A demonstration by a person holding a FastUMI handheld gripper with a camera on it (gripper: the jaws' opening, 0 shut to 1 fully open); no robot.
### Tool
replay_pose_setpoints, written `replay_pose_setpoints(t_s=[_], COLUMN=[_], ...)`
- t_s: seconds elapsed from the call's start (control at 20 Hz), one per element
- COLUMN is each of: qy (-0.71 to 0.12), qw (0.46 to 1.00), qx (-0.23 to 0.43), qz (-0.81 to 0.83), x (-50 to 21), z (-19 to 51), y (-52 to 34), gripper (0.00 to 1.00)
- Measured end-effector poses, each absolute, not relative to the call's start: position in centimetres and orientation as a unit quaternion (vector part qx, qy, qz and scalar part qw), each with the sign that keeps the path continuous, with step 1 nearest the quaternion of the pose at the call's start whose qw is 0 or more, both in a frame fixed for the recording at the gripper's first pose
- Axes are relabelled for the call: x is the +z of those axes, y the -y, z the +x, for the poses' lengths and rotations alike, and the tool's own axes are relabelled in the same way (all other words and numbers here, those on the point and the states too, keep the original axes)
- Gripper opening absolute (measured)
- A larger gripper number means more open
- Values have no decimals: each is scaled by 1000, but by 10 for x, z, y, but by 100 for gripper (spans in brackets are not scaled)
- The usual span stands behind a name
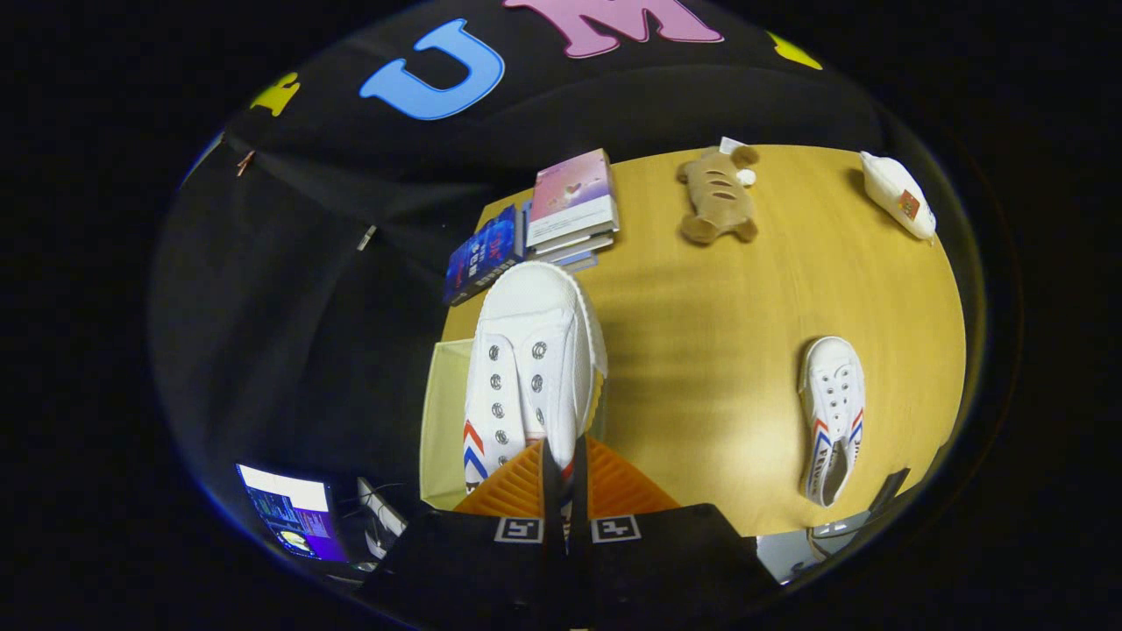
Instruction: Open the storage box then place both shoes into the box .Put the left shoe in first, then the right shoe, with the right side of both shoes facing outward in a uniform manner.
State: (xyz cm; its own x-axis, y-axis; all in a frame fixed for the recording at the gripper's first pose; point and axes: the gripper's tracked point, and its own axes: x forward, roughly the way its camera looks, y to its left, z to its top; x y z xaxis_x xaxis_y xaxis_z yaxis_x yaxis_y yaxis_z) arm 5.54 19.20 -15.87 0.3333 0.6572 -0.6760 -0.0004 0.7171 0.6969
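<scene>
Gripper view: hand-held gripper (561, 491) clamped on white shoe (530, 368), lifted over pale storage box (443, 421). Second white shoe (831, 412) lies on worktop (701, 350), well apart.

Wooden table (727, 350) carrying a stack of books (574, 206) with a blue book (482, 254) beside it, a brown plush toy (717, 197), a white pouch (898, 193), one white canvas shoe (831, 416) lying well apart, and a pale storage box (445, 421) at its edge
</scene>
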Motion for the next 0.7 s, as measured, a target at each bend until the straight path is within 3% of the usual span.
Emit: replay_pose_setpoints(t_s=[0.25,0.7], qy=[-559,-606], qw=[739,728], qx=[224,185], qz=[301,263], x=[-153,-212], z=[50,26], y=[-271,-359], gripper=[5,5])
